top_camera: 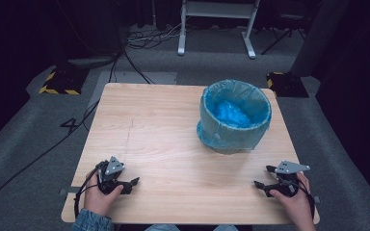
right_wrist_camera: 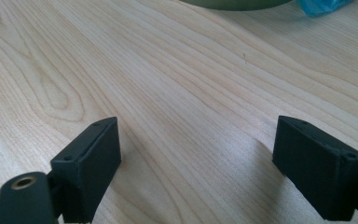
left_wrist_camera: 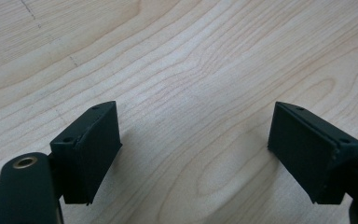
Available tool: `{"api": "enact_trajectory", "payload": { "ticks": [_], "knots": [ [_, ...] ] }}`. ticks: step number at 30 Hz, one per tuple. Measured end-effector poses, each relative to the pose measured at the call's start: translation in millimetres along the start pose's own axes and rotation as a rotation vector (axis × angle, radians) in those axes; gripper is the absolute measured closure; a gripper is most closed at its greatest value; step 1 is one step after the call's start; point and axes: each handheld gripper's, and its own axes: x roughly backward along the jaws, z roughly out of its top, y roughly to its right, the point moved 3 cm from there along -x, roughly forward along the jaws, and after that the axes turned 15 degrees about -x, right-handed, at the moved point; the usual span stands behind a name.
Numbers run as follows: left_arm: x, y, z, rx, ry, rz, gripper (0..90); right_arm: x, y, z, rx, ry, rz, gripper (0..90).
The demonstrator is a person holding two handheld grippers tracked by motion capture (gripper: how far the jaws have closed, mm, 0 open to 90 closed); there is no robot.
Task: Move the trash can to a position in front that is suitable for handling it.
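Note:
A round bin lined with a blue plastic bag (top_camera: 234, 118) stands on the far right part of the wooden table (top_camera: 164, 144). My left gripper (top_camera: 130, 184) rests at the near left of the table, held by a hand, jaws wide apart with bare wood between them (left_wrist_camera: 196, 140). At the near right, my right gripper (top_camera: 264, 177) is held low over the table, also open and empty (right_wrist_camera: 198, 154). The bin's green base (right_wrist_camera: 235, 3) and a bit of blue bag (right_wrist_camera: 324, 5) show at the top of the right gripper view.
Grey carpet surrounds the table. Black cables (top_camera: 77, 134) trail over the floor at the left. A white frame's legs (top_camera: 217, 29) stand beyond the far edge, and yellow-black striped bases (top_camera: 60, 82) sit on the floor at the back.

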Motion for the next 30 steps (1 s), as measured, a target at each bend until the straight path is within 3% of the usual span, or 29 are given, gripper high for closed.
{"api": "enact_trajectory", "payload": {
  "ticks": [16, 25, 28, 30],
  "knots": [
    [-0.8, -4.4, -0.3, -0.008, 0.005, -0.008, 16.8, 1.6, 0.2, -1.4, -0.001, -0.002, 0.003, 14.8],
    [5.8, -8.5, -8.2, -0.032, 0.011, -0.034, 17.1, 2.9, 0.7, -2.1, -0.019, 0.002, -0.004, 15.5],
    [5.9, -8.5, -8.2, -0.032, 0.01, -0.033, 17.1, 4.5, 2.3, -2.5, -0.033, 0.012, -0.002, 16.8],
    [5.9, -8.5, -8.2, -0.033, 0.011, -0.033, 17.0, 8.0, 2.0, -0.9, -0.049, 0.055, 0.004, 18.5]
  ]
}}
